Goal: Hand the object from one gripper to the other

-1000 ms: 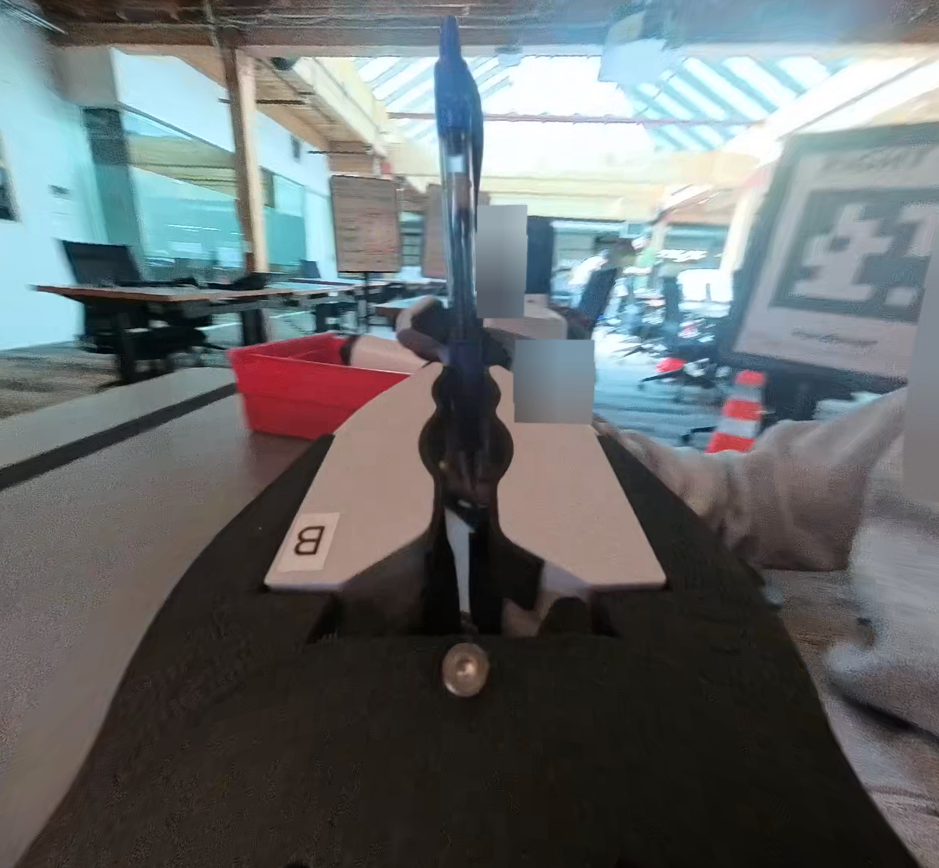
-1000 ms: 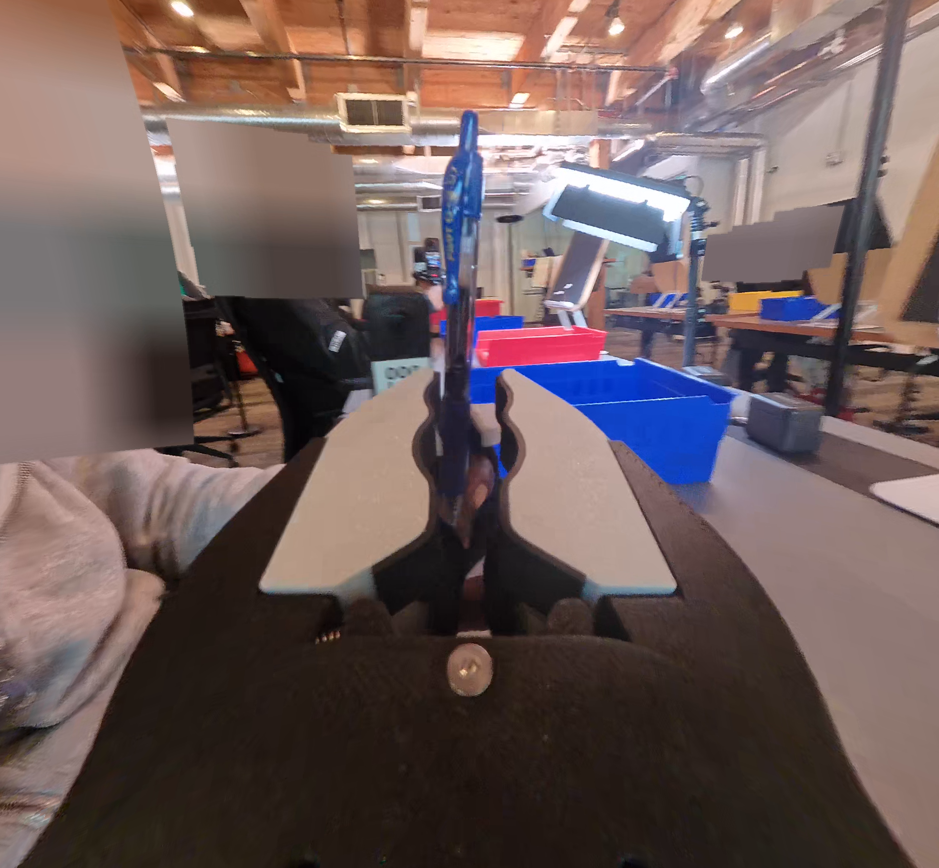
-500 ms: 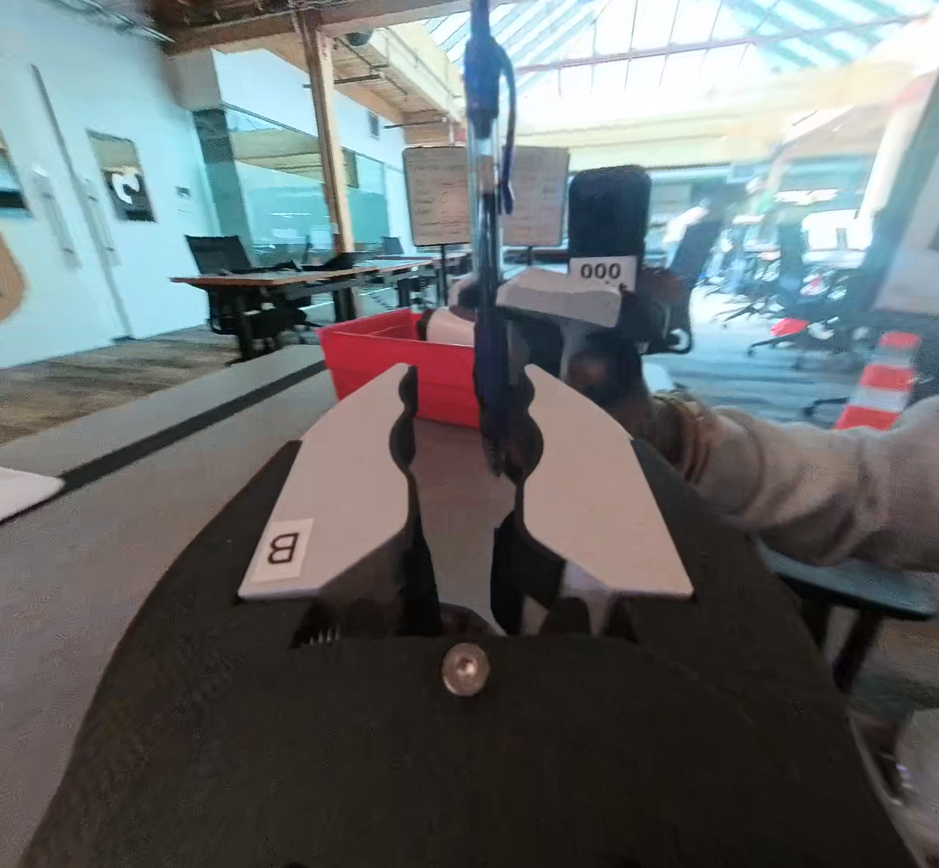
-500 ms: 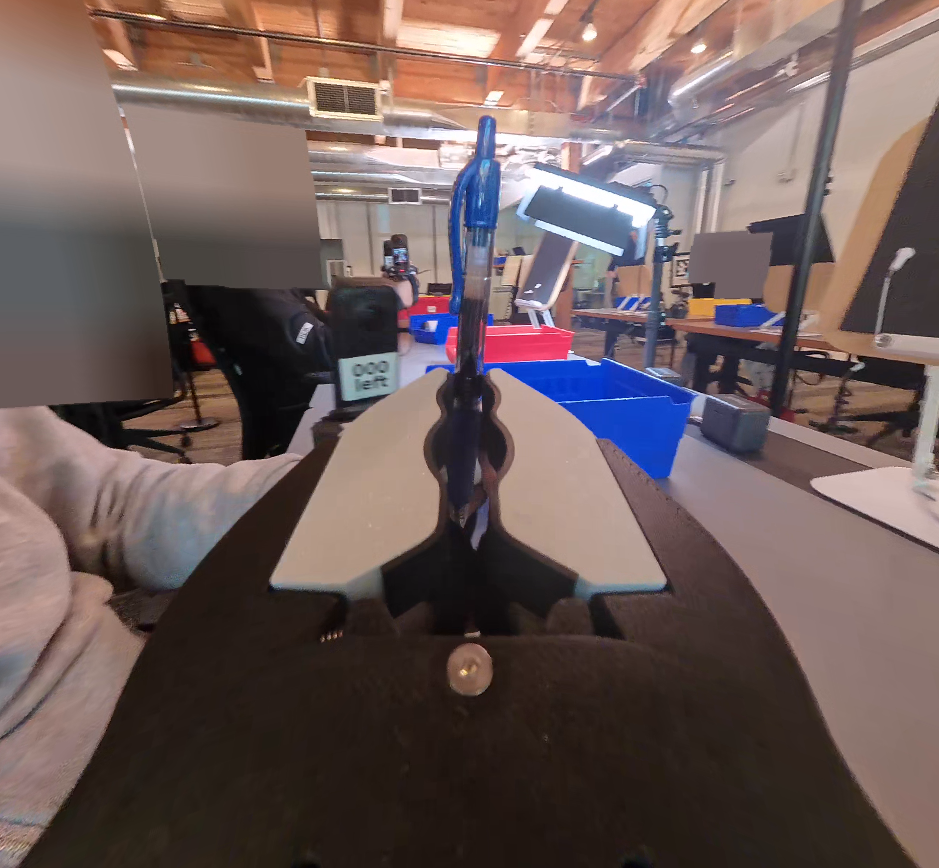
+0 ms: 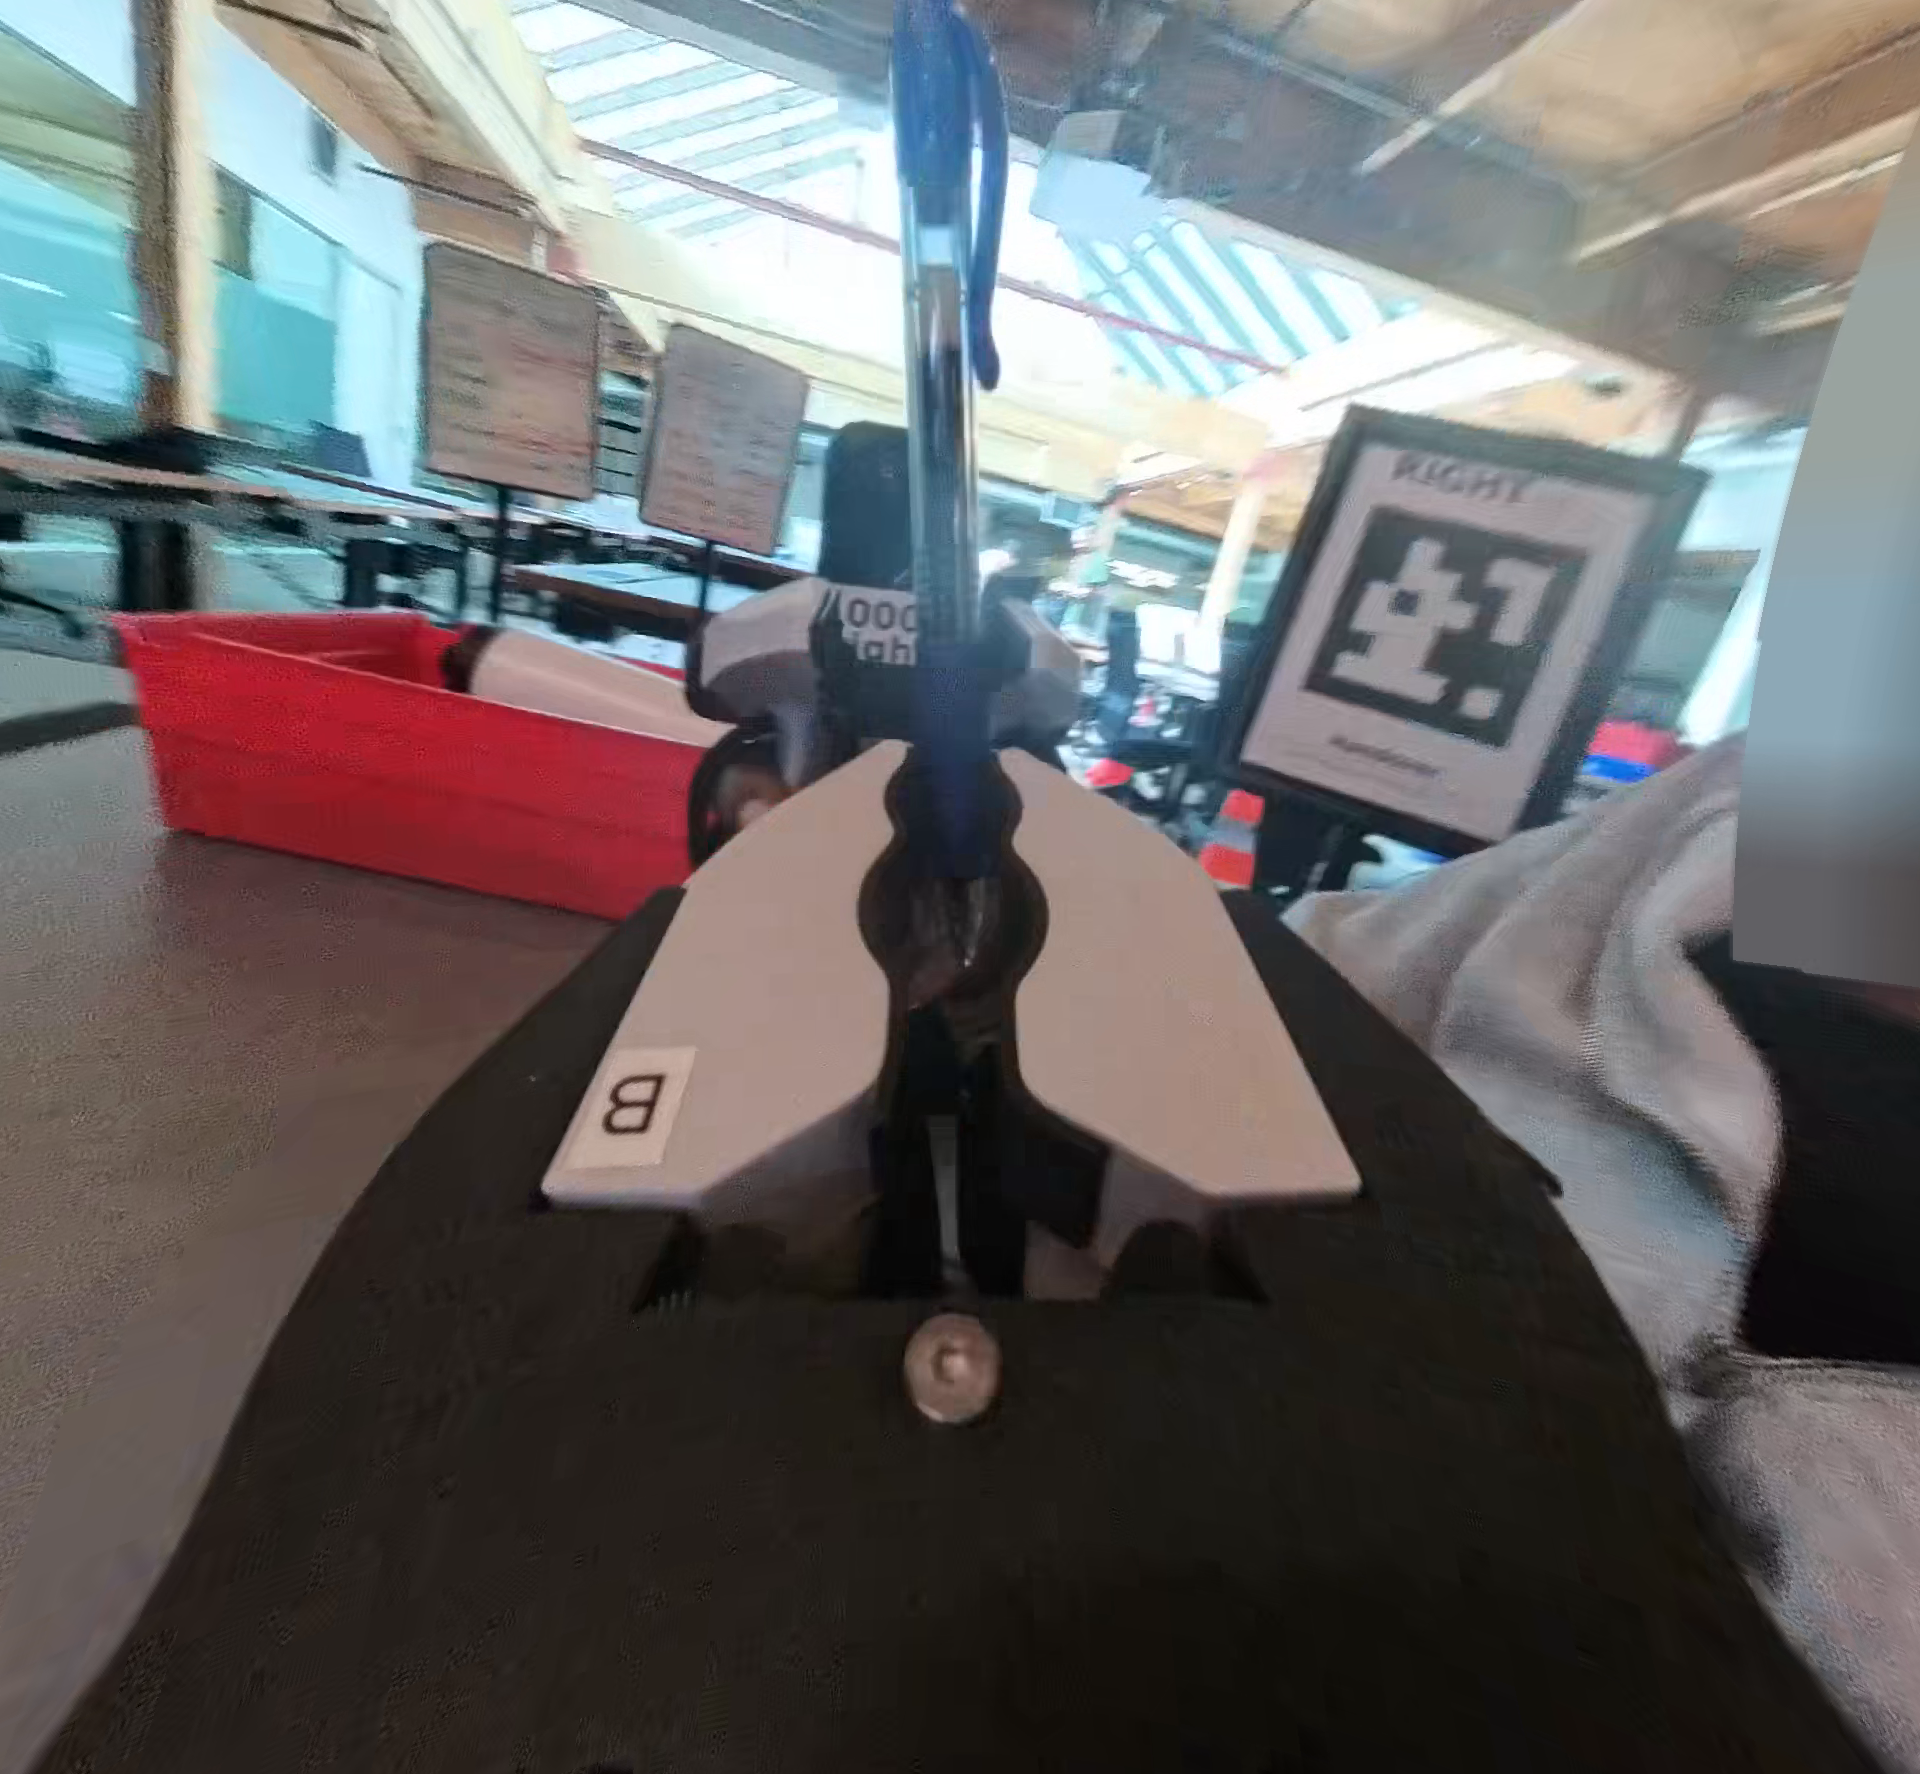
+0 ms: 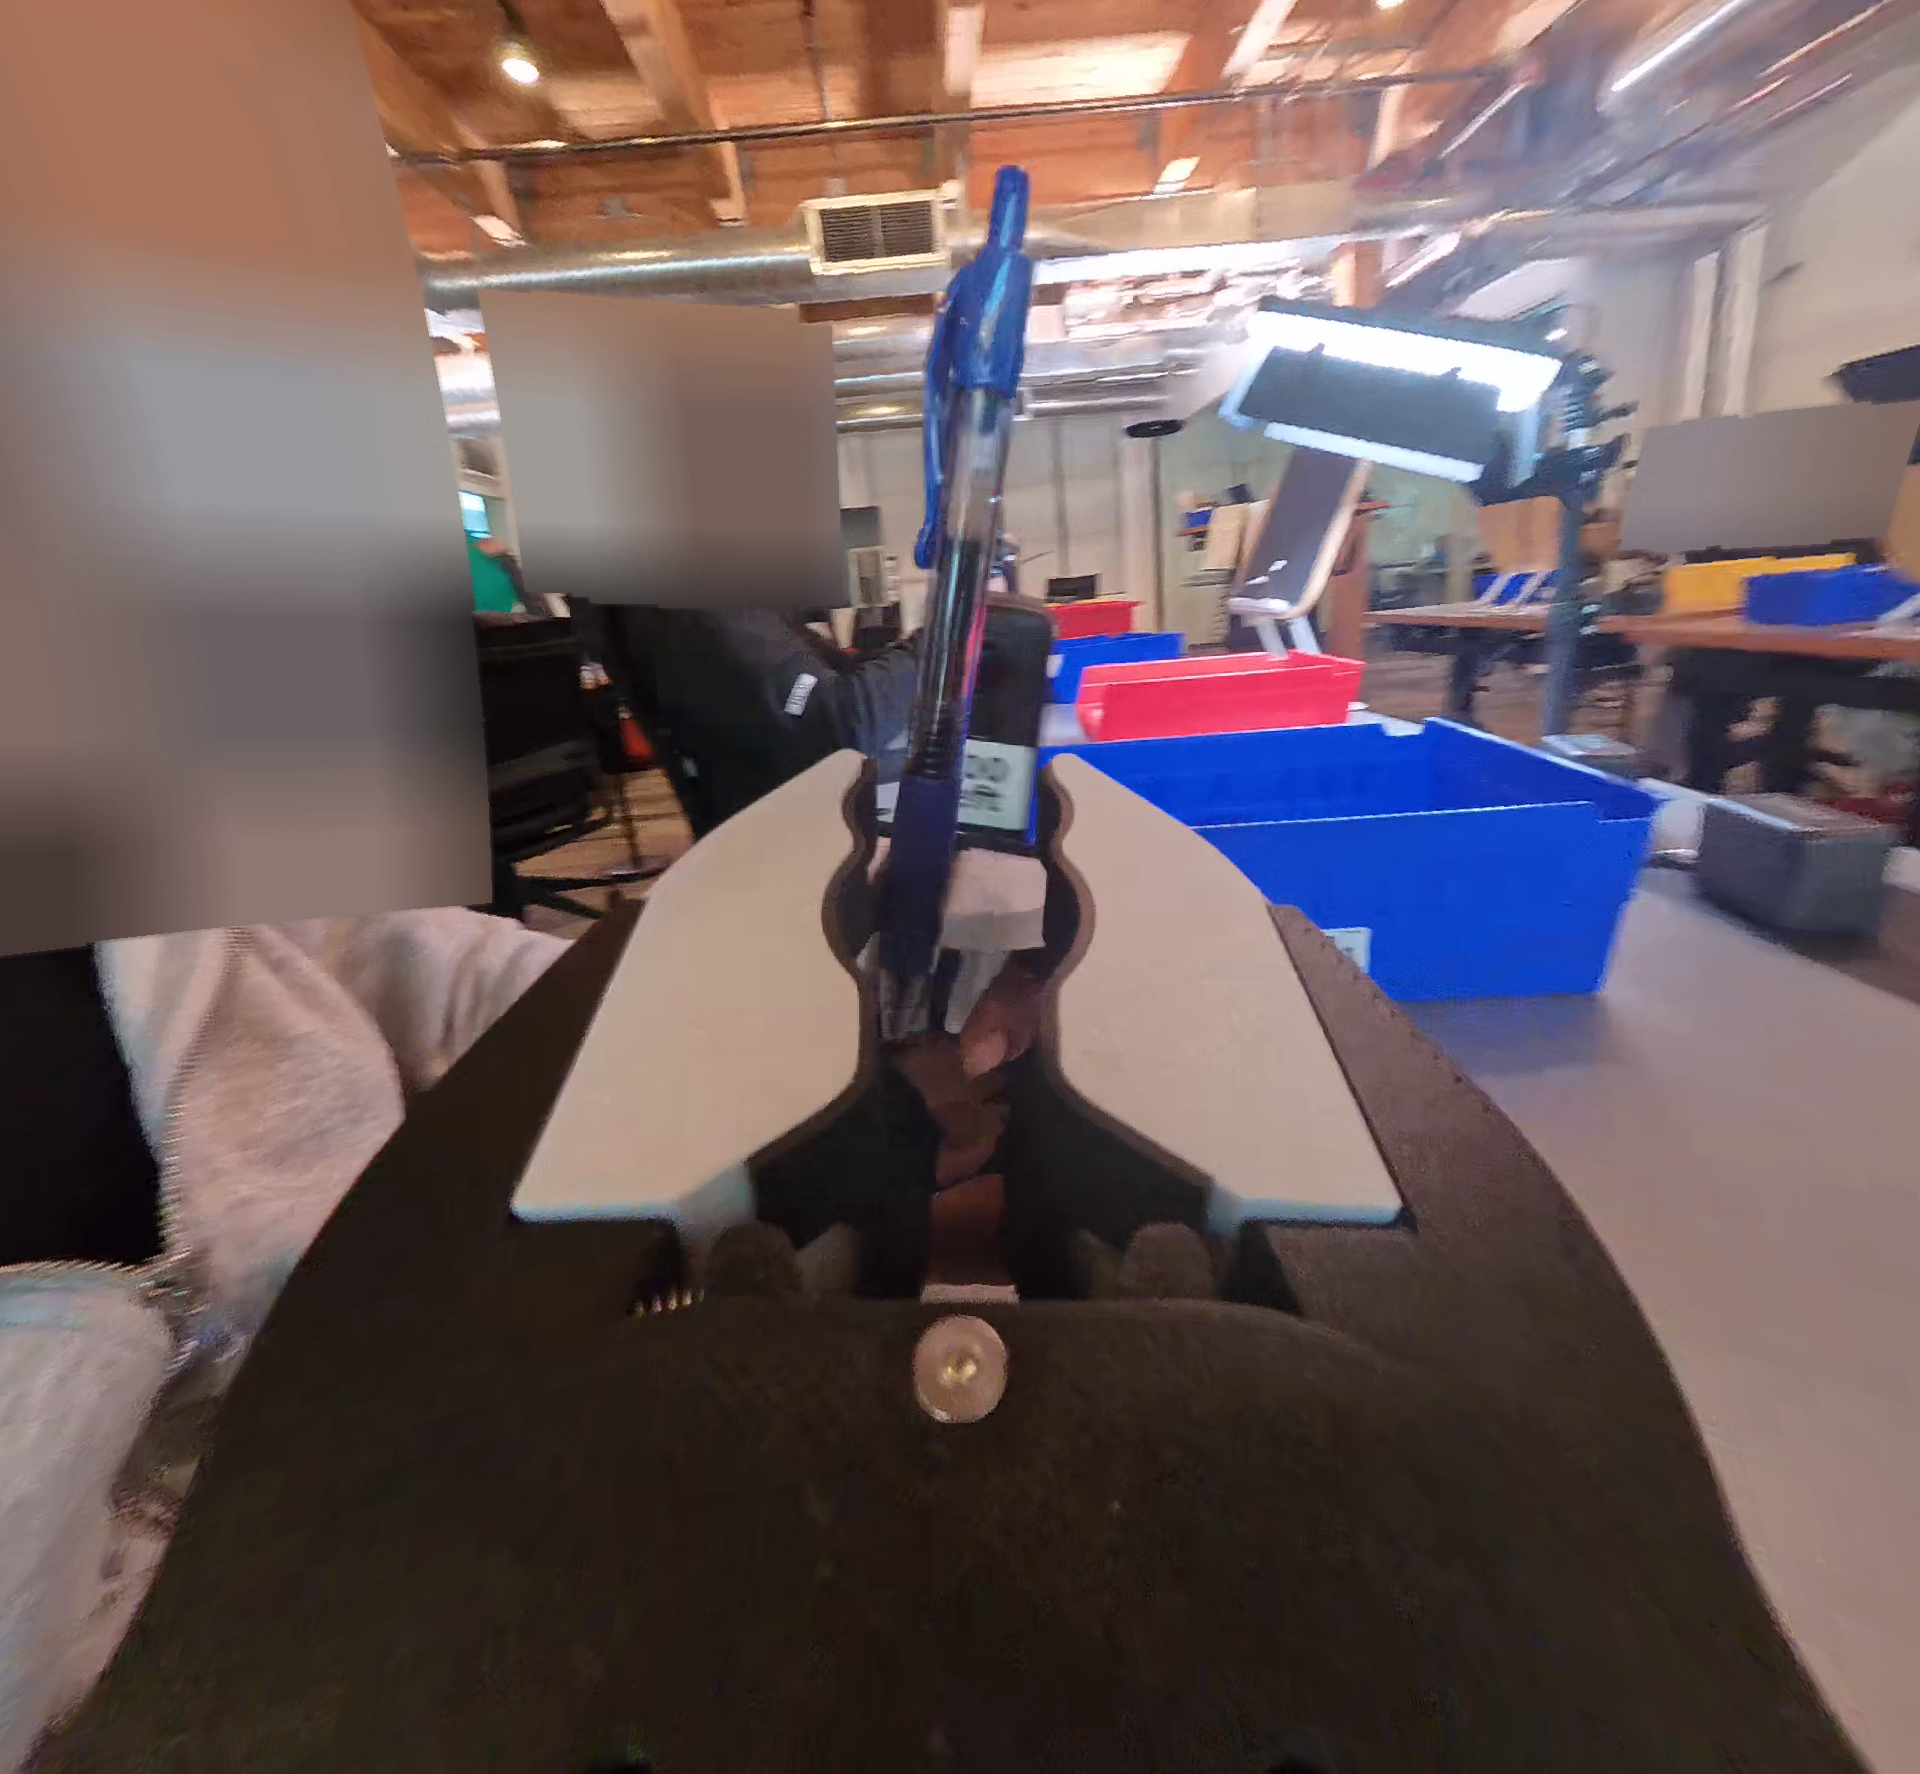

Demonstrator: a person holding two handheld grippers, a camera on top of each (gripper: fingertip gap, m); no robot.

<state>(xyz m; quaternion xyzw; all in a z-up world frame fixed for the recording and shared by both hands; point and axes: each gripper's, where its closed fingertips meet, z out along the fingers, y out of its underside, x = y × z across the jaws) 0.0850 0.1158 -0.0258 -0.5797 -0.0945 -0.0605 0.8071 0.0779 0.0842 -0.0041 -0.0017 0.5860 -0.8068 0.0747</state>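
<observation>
A blue pen point(image 5: 940, 374) stands upright in my left gripper point(image 5: 951, 779), whose jaws are shut on the pen's dark blue grip. My right gripper point(image 6: 951, 779) is open. The pen point(image 6: 966, 498) stands in its gap, leaning against the left finger point(image 6: 727, 976) and apart from the right one. The two grippers face each other closely above the table. The right gripper point(image 5: 894, 675) shows just behind the pen in the left wrist view. A grey fingertip of the left gripper point(image 6: 997, 903) shows between the right gripper's fingers.
A red bin point(image 5: 395, 748) stands on the grey table point(image 5: 208, 997) at the left. A blue bin point(image 6: 1403, 851) and a grey box point(image 6: 1787, 862) stand on the table point(image 6: 1662, 1153) at the right. A grey sleeve point(image 5: 1507, 997) and a marker board point(image 5: 1444, 644) are near. The tips of both grippers are at nearly the same place.
Half a second ago the right gripper was shut on the pen and the left was open. Now the left is shut on it and the right has opened.
</observation>
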